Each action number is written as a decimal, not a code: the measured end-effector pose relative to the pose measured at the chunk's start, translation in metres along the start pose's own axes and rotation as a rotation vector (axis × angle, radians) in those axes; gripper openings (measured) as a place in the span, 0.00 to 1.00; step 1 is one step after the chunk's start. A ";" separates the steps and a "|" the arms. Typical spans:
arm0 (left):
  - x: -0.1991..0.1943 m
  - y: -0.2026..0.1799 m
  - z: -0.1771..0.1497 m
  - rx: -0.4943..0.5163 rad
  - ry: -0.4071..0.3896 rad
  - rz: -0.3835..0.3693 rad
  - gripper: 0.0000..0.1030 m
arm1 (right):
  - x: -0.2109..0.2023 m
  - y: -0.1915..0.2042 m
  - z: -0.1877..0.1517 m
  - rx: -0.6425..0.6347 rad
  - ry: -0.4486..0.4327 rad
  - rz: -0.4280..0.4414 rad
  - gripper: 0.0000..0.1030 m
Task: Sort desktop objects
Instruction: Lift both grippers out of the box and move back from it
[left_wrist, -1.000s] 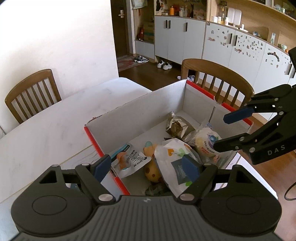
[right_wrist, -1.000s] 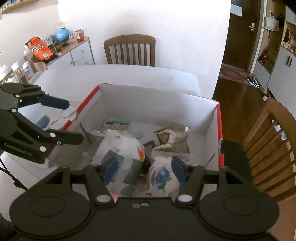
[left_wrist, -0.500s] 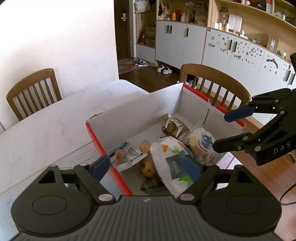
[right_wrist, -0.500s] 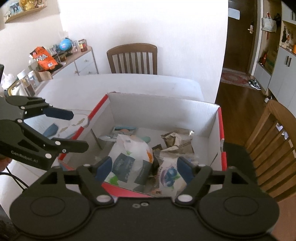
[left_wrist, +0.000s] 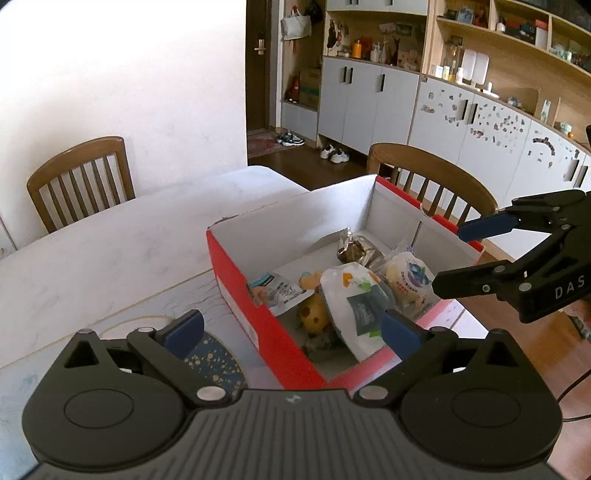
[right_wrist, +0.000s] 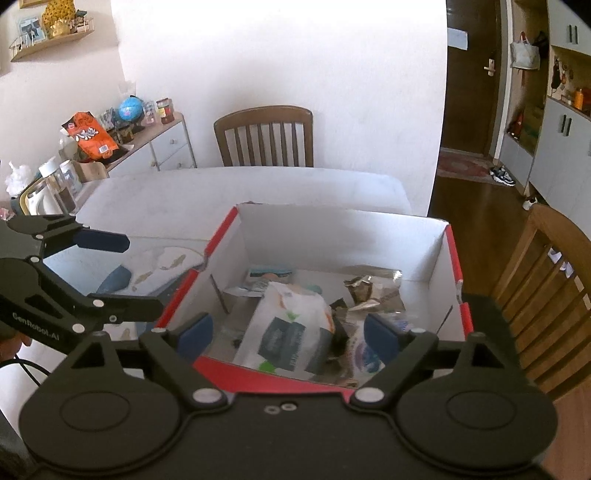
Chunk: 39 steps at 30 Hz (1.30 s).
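**deskbot_fan:** How far along was the sorting at that point?

**umi_tinkerer:** Left wrist view first. The left gripper (left_wrist: 291, 330) had its jaws opening, spread wide with nothing between the pads. Just ahead of it sat the red-and-white cardboard box (left_wrist: 266, 332), and everything I could see was already inside: one big white plastic pouch with a dark label (left_wrist: 354, 302) closest to the fingertips, one round white packet with a blue print (left_wrist: 408, 275) right of it, one crinkled silver foil wrapper (left_wrist: 352, 251) farther in, one flat printed sachet (left_wrist: 275, 291) on the left, plus one yellow spotted toy (left_wrist: 314, 314) half buried. So five things, maybe more underneath, couldn't tell. The right gripper (left_wrist: 448, 258) hung over the box's right side, empty.

**deskbot_fan:** And the other camera?

**umi_tinkerer:** Right wrist view: the right gripper (right_wrist: 288, 330) was opening too, pinching nothing, box directly ahead and below. Same pouch, foil wrapper and blue packet were visible. Off to its left, the white table (right_wrist: 258, 188) only carried a patterned mat (right_wrist: 162, 262). One box, two grippers, both empty. My guess was the job looked pretty much done.
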<state>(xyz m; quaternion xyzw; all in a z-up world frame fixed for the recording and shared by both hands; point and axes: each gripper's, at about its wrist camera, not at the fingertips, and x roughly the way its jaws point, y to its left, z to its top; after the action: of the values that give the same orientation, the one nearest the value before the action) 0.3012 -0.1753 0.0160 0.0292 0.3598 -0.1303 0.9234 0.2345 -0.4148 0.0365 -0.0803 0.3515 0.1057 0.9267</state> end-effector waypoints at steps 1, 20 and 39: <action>-0.002 0.001 -0.002 0.001 -0.001 0.001 1.00 | -0.001 0.004 -0.001 0.004 -0.006 -0.006 0.88; -0.040 0.022 -0.030 0.035 -0.034 -0.043 1.00 | -0.023 0.063 -0.014 0.067 -0.052 -0.114 0.89; -0.044 0.028 -0.045 0.081 -0.015 -0.119 1.00 | -0.037 0.097 -0.037 0.136 -0.053 -0.195 0.89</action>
<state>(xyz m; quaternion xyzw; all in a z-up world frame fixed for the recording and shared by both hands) 0.2476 -0.1323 0.0110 0.0440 0.3485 -0.1994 0.9148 0.1596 -0.3350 0.0268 -0.0482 0.3239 -0.0070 0.9448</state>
